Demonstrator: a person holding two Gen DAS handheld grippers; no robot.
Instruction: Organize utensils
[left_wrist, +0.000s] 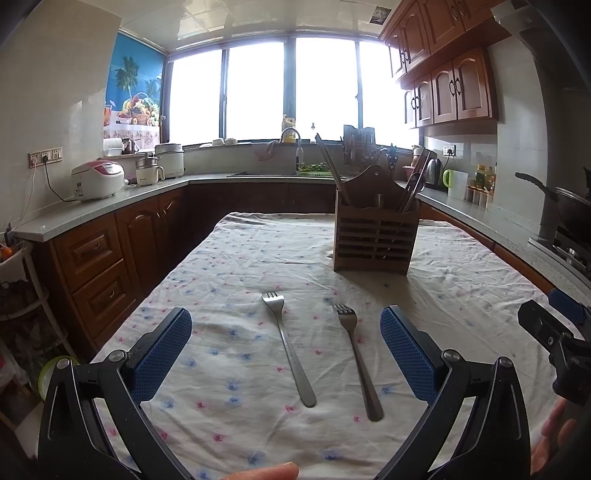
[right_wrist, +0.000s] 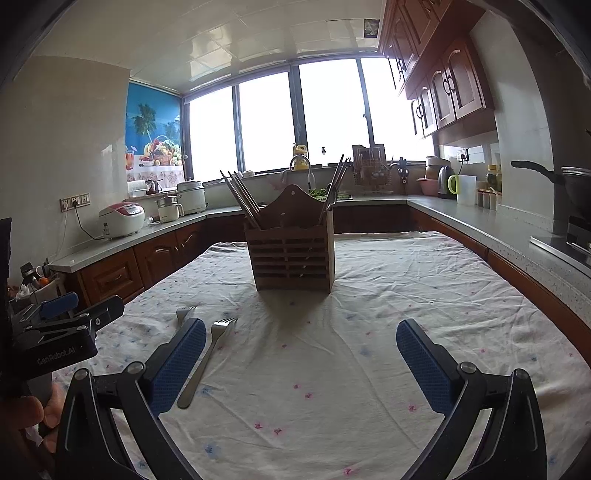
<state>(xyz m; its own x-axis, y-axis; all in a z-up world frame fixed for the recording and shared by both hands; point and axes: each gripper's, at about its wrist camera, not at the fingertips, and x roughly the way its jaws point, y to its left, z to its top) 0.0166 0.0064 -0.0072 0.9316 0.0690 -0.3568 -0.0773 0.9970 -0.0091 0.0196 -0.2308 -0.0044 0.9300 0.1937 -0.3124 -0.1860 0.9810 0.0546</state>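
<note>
Forks, two plain steel ones, are lying side by side on the flowered white tablecloth (left_wrist: 236, 258): the left fork (left_wrist: 289, 349) and right fork (left_wrist: 356, 360) are resting between my left gripper (left_wrist: 286, 354) fingers, which I am holding wide and empty. My right gripper (right_wrist: 301, 363) is hovering equally wide over bare cloth. Beyond is standing the slatted brown wooden utensil holder (right_wrist: 291, 254), seemingly holding chopsticks. I am judging pickup not begun; next I should be lowering onto one handle.

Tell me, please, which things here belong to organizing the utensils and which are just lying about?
Job: left fork, right fork, wooden holder, chopsticks in it.
Lying about: rice cooker, kettle, wok, tablecloth.
</note>
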